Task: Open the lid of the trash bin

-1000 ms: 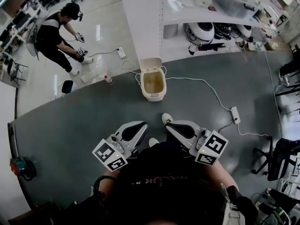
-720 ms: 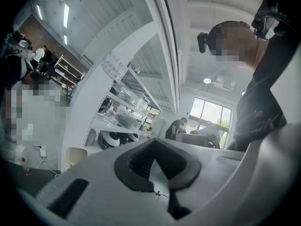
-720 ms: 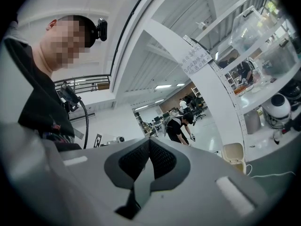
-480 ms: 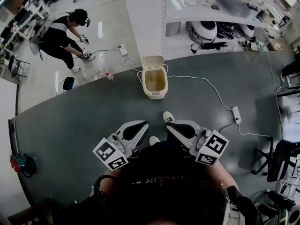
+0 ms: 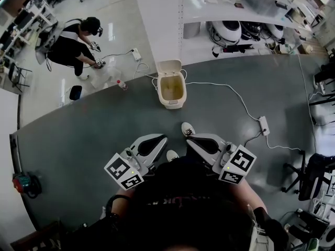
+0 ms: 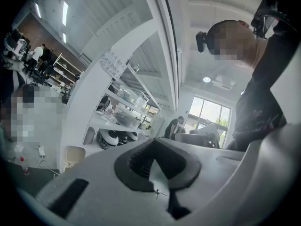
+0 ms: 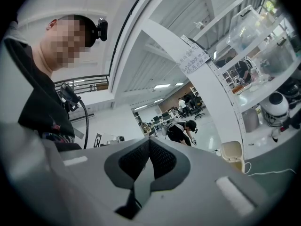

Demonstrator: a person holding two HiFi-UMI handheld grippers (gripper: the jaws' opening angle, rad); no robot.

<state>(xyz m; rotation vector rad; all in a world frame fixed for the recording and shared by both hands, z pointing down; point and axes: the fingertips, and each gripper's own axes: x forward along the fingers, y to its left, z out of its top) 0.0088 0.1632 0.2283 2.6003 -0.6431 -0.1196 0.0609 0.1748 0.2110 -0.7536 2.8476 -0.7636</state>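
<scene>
A cream trash bin point(image 5: 171, 90) stands on the grey floor mat ahead of me. Its lid point(image 5: 169, 67) is tipped up and back, and the yellowish inside shows. The bin also appears low in the left gripper view point(image 6: 74, 155) and in the right gripper view point(image 7: 233, 152). My left gripper point(image 5: 158, 139) and right gripper point(image 5: 190, 138) are held level close to my body, well short of the bin. In each gripper view point(image 6: 153, 144) point(image 7: 148, 143) the dark pads meet with nothing between them. Both are shut and empty.
A white cable runs from the bin to a power strip point(image 5: 263, 125) at the right. A white pillar point(image 5: 159, 20) and shelves with white robots point(image 5: 226, 33) stand behind the bin. Another person point(image 5: 73, 43) crouches at the far left beside a small bottle point(image 5: 121, 86). Chairs point(image 5: 309, 174) stand at the right.
Both grippers have kept still. The crouching person at the far left has shifted a little to the right, and the bin sits slightly higher in the head view.
</scene>
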